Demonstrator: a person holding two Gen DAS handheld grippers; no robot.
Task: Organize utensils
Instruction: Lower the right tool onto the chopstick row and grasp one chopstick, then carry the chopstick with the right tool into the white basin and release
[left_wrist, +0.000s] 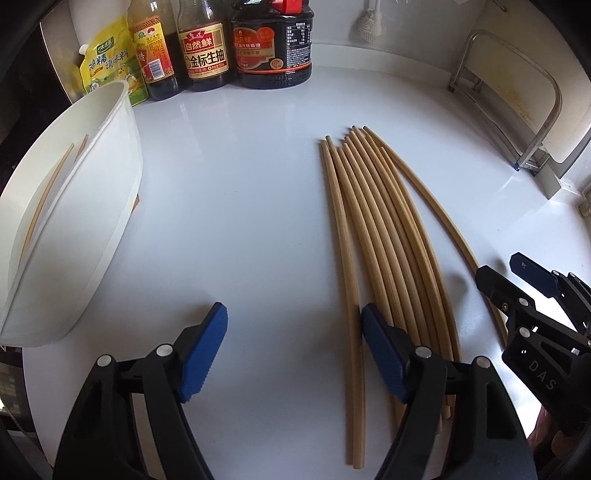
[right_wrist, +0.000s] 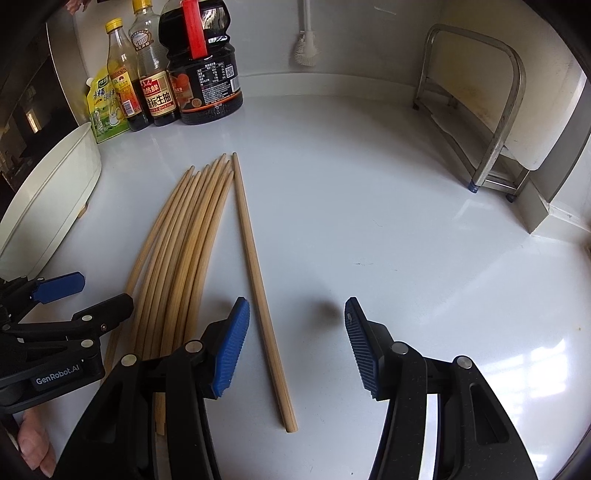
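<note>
Several bamboo chopsticks (left_wrist: 384, 236) lie side by side on the white counter (left_wrist: 240, 192); they also show in the right wrist view (right_wrist: 184, 251). One chopstick (right_wrist: 258, 288) lies apart to their right. A white holder (left_wrist: 66, 229) at the left has chopsticks inside; it also shows in the right wrist view (right_wrist: 51, 199). My left gripper (left_wrist: 293, 354) is open and empty, its right finger over the pile's near ends. My right gripper (right_wrist: 295, 347) is open and empty, with the single chopstick lying between its fingers.
Sauce bottles (left_wrist: 207, 44) and a yellow seasoning pouch (left_wrist: 107, 62) stand at the back left. A metal rack (right_wrist: 491, 110) stands at the back right beside a wall. A white brush (right_wrist: 306, 44) hangs on the back wall.
</note>
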